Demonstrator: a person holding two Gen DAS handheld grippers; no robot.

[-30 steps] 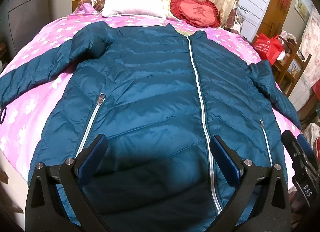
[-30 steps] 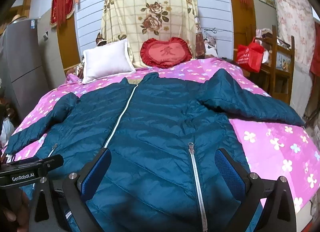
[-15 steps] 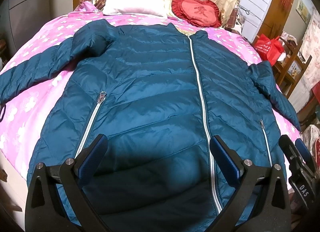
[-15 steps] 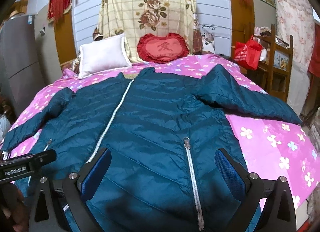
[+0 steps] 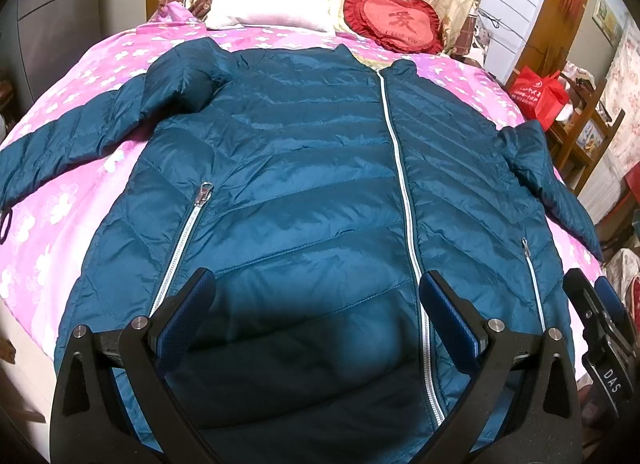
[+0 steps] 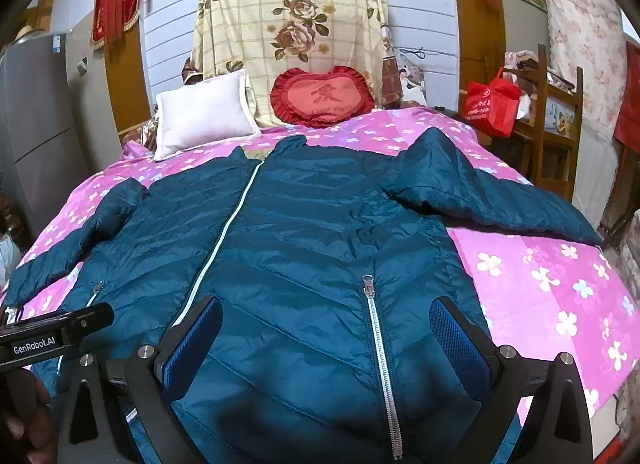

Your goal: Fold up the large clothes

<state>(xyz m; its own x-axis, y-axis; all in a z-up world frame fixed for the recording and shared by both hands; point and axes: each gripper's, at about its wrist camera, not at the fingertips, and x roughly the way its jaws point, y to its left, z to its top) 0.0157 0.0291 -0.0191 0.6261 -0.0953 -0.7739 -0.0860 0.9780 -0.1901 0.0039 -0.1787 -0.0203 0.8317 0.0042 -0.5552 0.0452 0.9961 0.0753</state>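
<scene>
While the teal jacket (image 5: 312, 192) lay flat, zipped, front up on the pink bedspread (image 6: 552, 288), both grippers hovered at its hem w/ jaws spread, holding nothing: left gripper (image 5: 316, 316), right gripper (image 6: 326, 338). Best bet imo: pinch a sleeve cuff, not the slippery body, and fold each sleeve inward first. Count: 1 jacket, 2 sleeves, 3 zips, 2 cushions, 1 red bag (image 6: 494, 106).

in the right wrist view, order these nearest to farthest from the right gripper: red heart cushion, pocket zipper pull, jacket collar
1. pocket zipper pull, just ahead of the right gripper
2. jacket collar, up the bed
3. red heart cushion, at the headboard
</scene>
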